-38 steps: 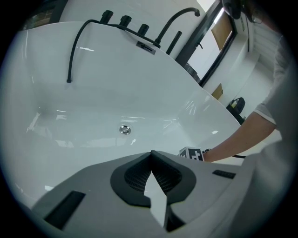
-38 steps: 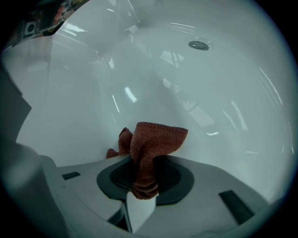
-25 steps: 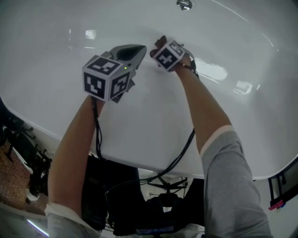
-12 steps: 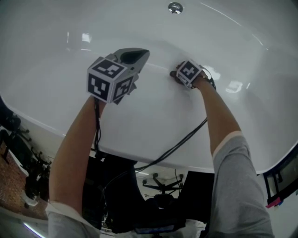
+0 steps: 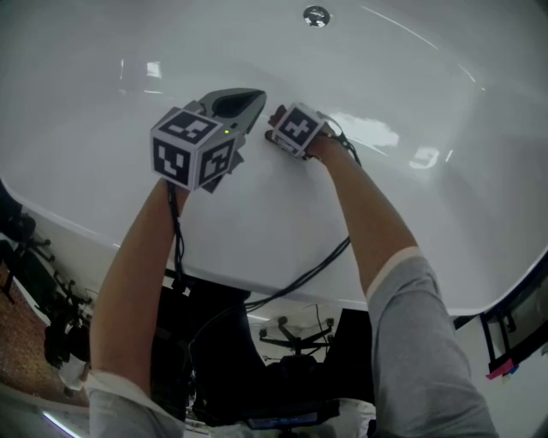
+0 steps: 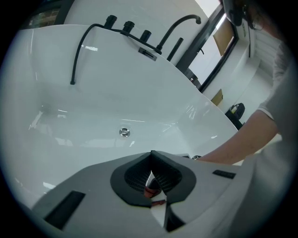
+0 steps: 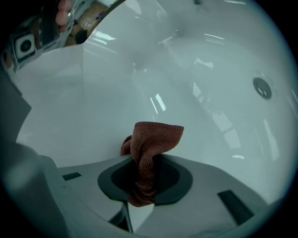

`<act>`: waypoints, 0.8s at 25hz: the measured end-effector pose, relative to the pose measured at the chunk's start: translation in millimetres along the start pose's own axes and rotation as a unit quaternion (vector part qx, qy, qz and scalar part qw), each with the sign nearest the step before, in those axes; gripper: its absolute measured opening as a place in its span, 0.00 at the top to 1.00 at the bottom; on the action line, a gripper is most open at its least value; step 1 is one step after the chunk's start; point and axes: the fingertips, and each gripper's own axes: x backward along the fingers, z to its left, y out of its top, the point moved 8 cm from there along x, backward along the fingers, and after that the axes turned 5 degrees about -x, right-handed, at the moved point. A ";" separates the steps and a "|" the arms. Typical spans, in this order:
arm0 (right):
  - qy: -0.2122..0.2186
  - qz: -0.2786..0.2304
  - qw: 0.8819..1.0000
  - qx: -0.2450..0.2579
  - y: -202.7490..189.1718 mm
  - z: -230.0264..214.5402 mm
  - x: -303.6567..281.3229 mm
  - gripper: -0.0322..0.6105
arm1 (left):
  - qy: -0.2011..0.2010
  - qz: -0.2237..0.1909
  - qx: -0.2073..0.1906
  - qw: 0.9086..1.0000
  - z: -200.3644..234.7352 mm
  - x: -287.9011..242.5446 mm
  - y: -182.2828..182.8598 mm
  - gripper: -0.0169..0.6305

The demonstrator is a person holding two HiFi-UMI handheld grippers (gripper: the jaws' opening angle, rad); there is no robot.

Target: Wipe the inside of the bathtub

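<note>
- Head view: the right gripper point(image 5: 278, 127) is low on the near inner wall of the bathtub point(image 5: 411, 77), with the drain point(image 5: 316, 15) well beyond its jaws. The left gripper point(image 5: 248, 101) is just beside it, held above the wall and apparently idle.
- Judgement: a wiping stroke is in hand. To do it well, lead with the cloth so the fabric meets the enamel rather than the hard jaws. Press evenly and overlap the passes down toward the drain.
- Left gripper view: the left gripper's point(image 6: 151, 173) jaws are pressed together, with none of the task's things between the pads. A small red bit shows in the gap behind them, and I cannot tell what it is. Ahead lie the tub floor and drain point(image 6: 124, 132), with a black faucet point(image 6: 179, 28) on the far rim. The person's other arm point(image 6: 242, 144) is off to the right.
- Right gripper view: the right gripper point(image 7: 146, 174) is clamped on a brown-red cloth point(image 7: 151, 144). A folded end of the cloth sticks out past the jaw tips toward the tub wall. Contact with the wall cannot be confirmed. The drain point(image 7: 262, 87) is far off, ahead and to the right.
</note>
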 end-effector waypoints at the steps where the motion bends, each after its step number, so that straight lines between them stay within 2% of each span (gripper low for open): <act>1: -0.004 0.010 1.000 0.018 5.4 4.7 -2.1 0.82 | 0.003 -0.001 0.003 1.000 2.7 2.2 -0.5 0.96; 3: -0.015 0.023 0.999 0.018 1.9 0.7 -1.7 0.82 | 0.006 0.000 0.006 1.000 6.3 5.9 -1.3 0.96; 6: 0.037 -0.043 0.998 -0.026 -8.0 -0.7 1.5 0.82 | 0.005 0.000 0.006 1.000 6.3 8.2 -0.5 0.96; 7: 0.034 -0.044 0.998 -0.038 -17.6 -6.0 2.2 0.82 | 0.004 0.000 0.005 1.000 5.0 8.5 -0.2 0.96; 12: -0.036 0.030 0.997 -0.062 -87.9 -46.0 10.5 0.82 | -0.008 0.000 -0.005 1.000 -8.6 8.1 2.0 0.96; 14: -0.042 0.050 0.994 -0.093 -108.4 -55.5 11.3 0.82 | -0.011 -0.003 -0.009 1.000 -11.4 7.6 3.2 0.96; 17: -0.036 0.032 0.993 -0.106 -100.7 -46.9 12.9 0.82 | -0.011 -0.007 -0.007 1.000 -12.9 7.6 1.4 0.96; 20: 0.000 -0.025 0.994 -0.102 -61.9 -18.0 19.7 0.82 | -0.004 -0.010 -0.001 1.000 -15.8 11.7 -0.2 0.96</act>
